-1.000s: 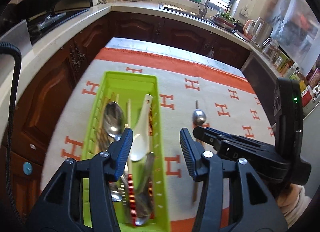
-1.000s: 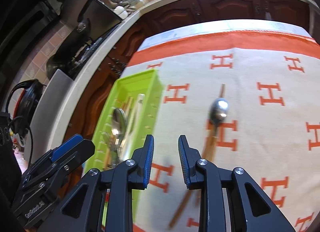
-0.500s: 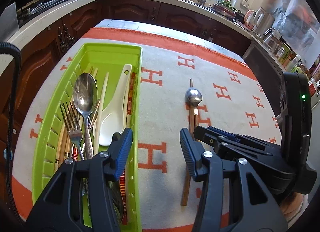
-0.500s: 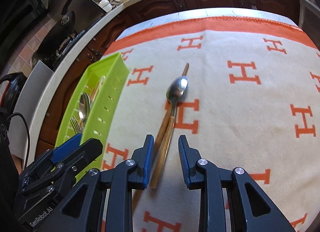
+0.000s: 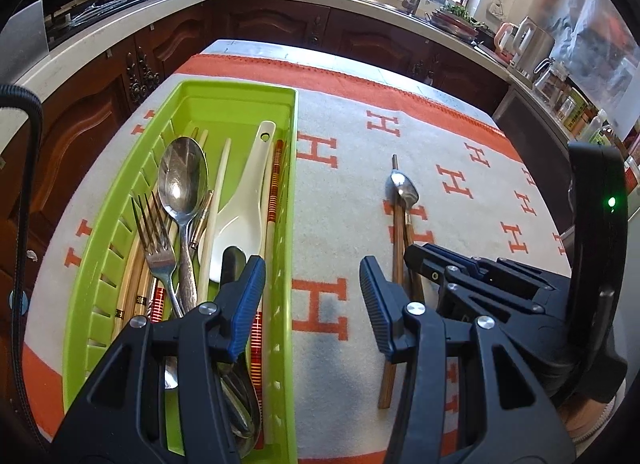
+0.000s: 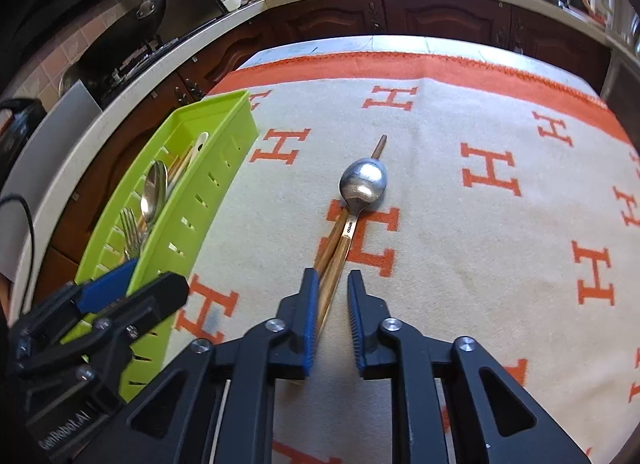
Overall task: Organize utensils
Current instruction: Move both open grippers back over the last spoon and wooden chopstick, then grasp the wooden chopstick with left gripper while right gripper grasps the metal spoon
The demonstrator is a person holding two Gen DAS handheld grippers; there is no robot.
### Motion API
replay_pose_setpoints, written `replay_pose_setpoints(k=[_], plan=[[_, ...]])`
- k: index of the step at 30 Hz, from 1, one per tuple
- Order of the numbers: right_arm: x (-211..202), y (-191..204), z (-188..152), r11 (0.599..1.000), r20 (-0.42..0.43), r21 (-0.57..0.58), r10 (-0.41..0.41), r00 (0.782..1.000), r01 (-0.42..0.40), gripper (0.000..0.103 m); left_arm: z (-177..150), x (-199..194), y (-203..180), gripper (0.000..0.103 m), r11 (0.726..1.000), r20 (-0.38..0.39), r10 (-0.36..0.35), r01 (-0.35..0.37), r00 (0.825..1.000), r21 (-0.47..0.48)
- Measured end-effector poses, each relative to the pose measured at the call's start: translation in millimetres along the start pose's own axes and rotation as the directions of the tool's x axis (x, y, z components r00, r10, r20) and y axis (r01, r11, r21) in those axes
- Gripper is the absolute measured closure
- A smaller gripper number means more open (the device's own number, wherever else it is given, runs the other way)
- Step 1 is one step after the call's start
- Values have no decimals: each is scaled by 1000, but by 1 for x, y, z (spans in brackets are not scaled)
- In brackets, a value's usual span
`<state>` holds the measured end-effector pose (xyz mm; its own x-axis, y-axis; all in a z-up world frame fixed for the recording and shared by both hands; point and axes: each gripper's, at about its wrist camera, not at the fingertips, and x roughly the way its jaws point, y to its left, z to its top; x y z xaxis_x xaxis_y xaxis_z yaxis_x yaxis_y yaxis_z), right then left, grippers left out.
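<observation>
Two wooden chopsticks (image 6: 334,248) and a gold-handled steel spoon (image 6: 362,187) lie beside my green plastic tray (image 5: 286,223); my right gripper (image 6: 333,320) gapes around them, my left gripper (image 5: 312,306) wide open.

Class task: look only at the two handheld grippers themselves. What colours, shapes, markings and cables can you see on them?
Both grippers are black plastic clamps with triangular cut-outs, silver screw heads and ribbed blue pads lining their fingers. The left gripper has a black cable looping beside it, and its body reads "GenRobot.AI" in the right wrist view. The right gripper carries a black upright module with a green light.
</observation>
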<state>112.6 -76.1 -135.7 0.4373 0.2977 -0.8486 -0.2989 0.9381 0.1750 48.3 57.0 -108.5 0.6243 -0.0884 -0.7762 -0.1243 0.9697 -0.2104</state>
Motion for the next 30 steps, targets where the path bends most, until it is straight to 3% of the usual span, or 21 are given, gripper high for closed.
replay_pose_setpoints(k=[10,14,22,30], plan=[[9,15,0,988,7,-113,-106,994,106,93,5,-18,-5,57,1000,64,20,-21,998,16],[9,14,1,987,13,-109,-119,993,120,96,5,-28,-8,57,1000,83,20,-22,996,22],[-12,-26,-7,998,30,55,-45,999,43,96,4,-47,-25,57,999,106,-21,16,994,49],[-42,-61,-18,989,103,146,8,995,-24,96,-2,-31,-70,57,985,2,-96,95,995,143]])
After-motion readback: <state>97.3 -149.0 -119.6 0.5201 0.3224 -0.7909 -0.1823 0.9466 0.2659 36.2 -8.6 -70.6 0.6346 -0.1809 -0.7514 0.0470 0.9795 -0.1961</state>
